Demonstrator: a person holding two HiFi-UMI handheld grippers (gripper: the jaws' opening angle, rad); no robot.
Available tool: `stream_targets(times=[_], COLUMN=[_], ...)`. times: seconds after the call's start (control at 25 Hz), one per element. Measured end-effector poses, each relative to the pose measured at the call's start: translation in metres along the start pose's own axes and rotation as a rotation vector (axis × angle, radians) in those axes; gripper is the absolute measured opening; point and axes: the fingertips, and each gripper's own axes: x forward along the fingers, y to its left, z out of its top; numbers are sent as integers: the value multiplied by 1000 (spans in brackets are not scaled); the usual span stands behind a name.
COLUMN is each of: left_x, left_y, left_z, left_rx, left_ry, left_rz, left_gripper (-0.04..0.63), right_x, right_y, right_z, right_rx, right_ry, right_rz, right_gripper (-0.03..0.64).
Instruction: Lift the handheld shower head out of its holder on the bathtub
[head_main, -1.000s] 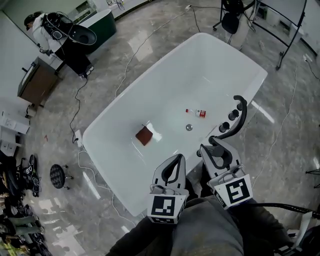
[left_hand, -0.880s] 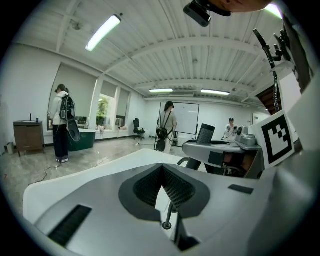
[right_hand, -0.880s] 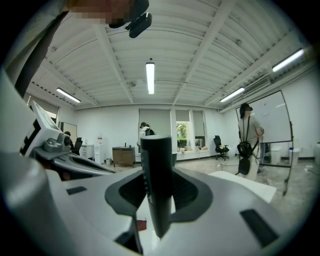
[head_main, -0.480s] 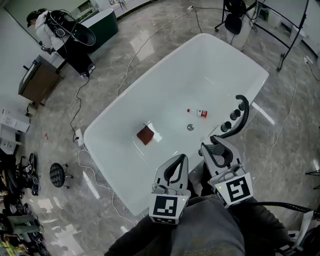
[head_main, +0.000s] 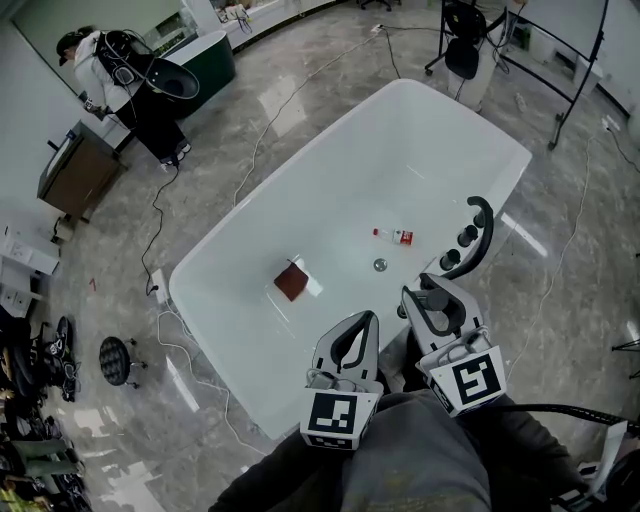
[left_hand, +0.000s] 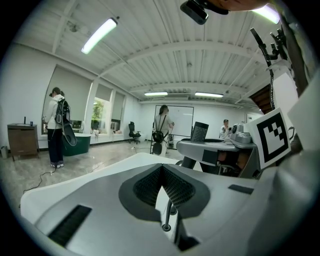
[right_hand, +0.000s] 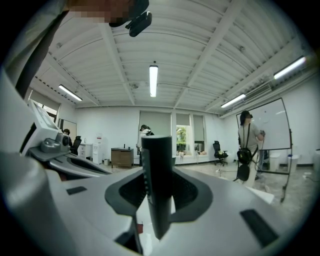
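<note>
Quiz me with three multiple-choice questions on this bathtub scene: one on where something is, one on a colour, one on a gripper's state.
1. What stands between the jaws of the right gripper? A the dark shower handle; B a bottle; C nothing.
2. The square pad in the bathtub is: A blue; B reddish brown; C yellow.
3. The jaws of the left gripper are: A wide apart; B on a hose; C together, empty.
Answers: A, the handle rises between those jaws; B, it shows dark red against the white tub; C, its jaws meet with nothing between.
</note>
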Motion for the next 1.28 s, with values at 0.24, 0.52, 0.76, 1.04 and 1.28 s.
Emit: stream_targets(times=[0.24,0.52,0.76,1.04,1.28], left_x=[-3,-15,-27,-62,-96], left_y=[-5,-36,-64,-98,-124], left_z=[16,13,5,-1,-16], left_rx=[38,34,52,40,31], left_ry=[-47,-74,-91,-111,-87], left_rz=[-9,-37,-20,19,38], left_gripper=[3,3,3,3,3], right_x=[-10,-49,-88,-136,-174], right_y=[0,0,5,21,29], right_z=[29,66,91,107,103], right_rx=[-26,-35,-53,-61,-51], right_ry=[-63,-170,-238,-275,-265], right_rz=[-13,-26,-10,24,13], right_gripper=[121,121,121,121,121])
